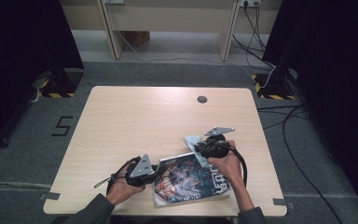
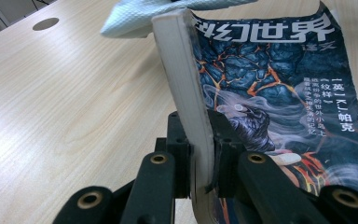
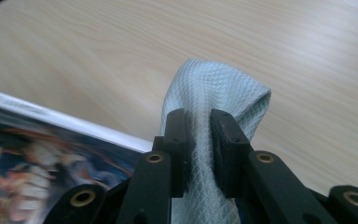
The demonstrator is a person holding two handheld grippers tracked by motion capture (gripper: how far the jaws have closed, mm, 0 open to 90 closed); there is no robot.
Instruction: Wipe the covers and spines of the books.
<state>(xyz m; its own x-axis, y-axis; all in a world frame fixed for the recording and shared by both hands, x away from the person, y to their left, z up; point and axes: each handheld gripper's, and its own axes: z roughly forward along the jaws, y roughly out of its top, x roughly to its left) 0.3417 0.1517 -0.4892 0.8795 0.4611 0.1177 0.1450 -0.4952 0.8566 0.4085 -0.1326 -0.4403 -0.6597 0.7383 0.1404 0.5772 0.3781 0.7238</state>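
There is one book on the table, near its front edge. There is one light blue cloth, at the far right corner of the book. There are two grippers: one left gripper and one right gripper. The table has one round hole near its back edge.

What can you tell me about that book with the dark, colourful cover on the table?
The book is a thick softcover with a dark blue cover of glowing orange cracks, smoke and white Chinese lettering, and pale page edges. Its cover looks worn and ragged at the edge. It lies near the front edge of the wooden table. The left gripper clamps its spine between black jaws. A pale blue cloth, held by the right gripper, rests at its far corner.
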